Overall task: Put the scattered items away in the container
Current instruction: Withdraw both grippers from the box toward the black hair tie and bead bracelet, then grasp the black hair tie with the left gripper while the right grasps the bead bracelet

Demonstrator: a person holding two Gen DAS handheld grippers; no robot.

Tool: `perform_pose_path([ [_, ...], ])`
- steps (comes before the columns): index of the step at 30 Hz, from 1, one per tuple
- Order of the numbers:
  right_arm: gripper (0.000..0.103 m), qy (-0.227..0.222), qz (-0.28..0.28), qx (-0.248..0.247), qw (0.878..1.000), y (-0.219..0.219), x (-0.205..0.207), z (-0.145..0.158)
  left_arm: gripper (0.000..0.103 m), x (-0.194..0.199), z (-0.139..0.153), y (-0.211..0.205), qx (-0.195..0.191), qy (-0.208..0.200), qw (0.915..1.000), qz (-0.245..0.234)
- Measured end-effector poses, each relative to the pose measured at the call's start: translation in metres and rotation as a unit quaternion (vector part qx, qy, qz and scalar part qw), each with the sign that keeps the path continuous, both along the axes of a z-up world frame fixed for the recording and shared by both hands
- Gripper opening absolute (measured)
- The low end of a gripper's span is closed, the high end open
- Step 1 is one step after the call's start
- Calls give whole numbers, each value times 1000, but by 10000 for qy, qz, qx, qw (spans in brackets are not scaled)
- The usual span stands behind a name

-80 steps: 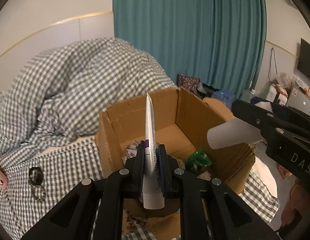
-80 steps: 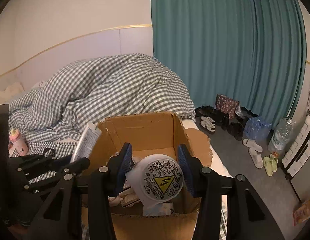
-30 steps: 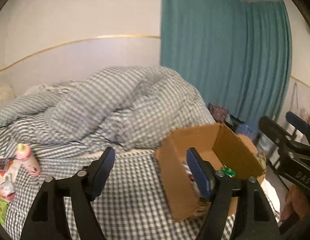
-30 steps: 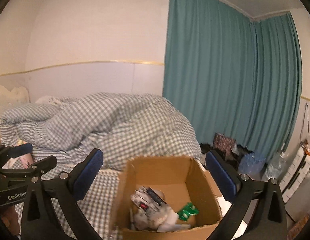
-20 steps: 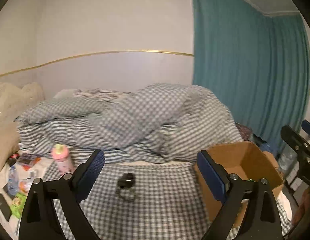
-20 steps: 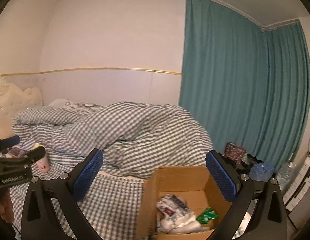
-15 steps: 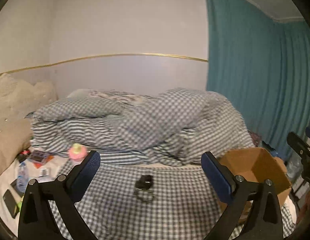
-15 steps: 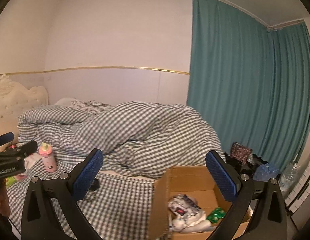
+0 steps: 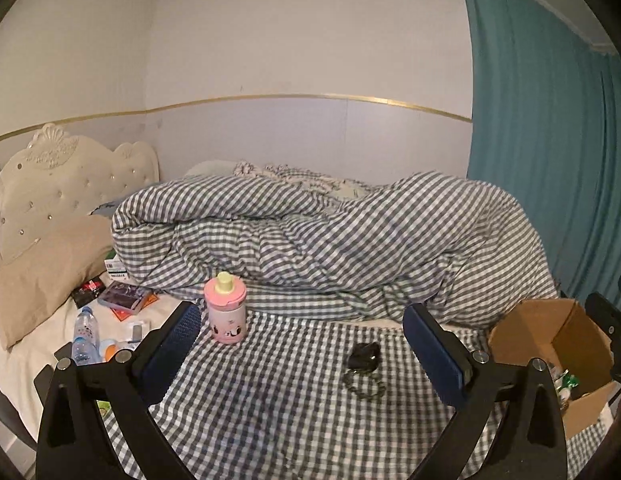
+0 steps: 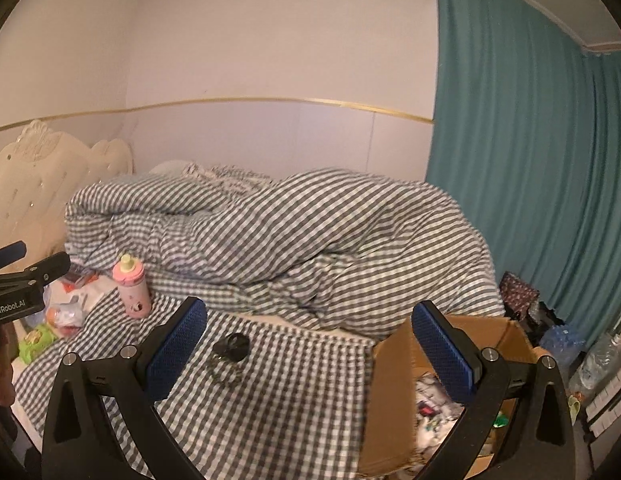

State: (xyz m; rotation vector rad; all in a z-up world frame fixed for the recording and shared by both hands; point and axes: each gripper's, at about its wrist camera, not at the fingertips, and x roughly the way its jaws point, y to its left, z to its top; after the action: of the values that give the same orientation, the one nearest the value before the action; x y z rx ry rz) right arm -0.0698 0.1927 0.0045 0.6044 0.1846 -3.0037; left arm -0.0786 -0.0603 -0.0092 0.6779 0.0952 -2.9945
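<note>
My left gripper (image 9: 306, 354) is open and empty above the checked bedsheet. My right gripper (image 10: 312, 350) is open and empty too. The cardboard box (image 9: 550, 328) stands at the bed's right edge with several items inside; it also shows in the right wrist view (image 10: 394, 396). A pink bottle with a yellow cap (image 9: 225, 308) stands upright on the sheet and shows in the right wrist view (image 10: 131, 290). A small black item with a ring (image 9: 364, 364) lies between my left fingers and shows in the right wrist view (image 10: 229, 354).
A bunched checked duvet (image 9: 330, 240) fills the back of the bed. A water bottle (image 9: 85, 336), packets and small boxes (image 9: 124, 296) lie at the left by a beige pillow (image 9: 42, 264). A teal curtain (image 10: 530, 200) hangs at the right.
Both grippers let go of what they held into the box and opened. Both then pulled back and swung left, bringing the bed and scattered items into view.
</note>
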Motion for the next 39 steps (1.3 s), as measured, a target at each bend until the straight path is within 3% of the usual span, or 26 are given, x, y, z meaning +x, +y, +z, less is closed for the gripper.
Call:
perform_pose_path([
  [9,103,-719,338,-32,9968,-24,-46,-50,103,-32,-33,-11,-99,-353,9993,-5],
  [19,103,-1503,852,58,9849,-43,-90,-120,103,-87,-84,-11,-123,-858,9962,-92],
  [32,103,-2241,1223,-206,9666,-35,-144,-197,103,-162,-152,5,-160,-1384,9899,-267],
  [39,103,-2431,1233,-333,9616,-29,-164,-221,103,-197,-186,25,-250,-1640,9847,-531],
])
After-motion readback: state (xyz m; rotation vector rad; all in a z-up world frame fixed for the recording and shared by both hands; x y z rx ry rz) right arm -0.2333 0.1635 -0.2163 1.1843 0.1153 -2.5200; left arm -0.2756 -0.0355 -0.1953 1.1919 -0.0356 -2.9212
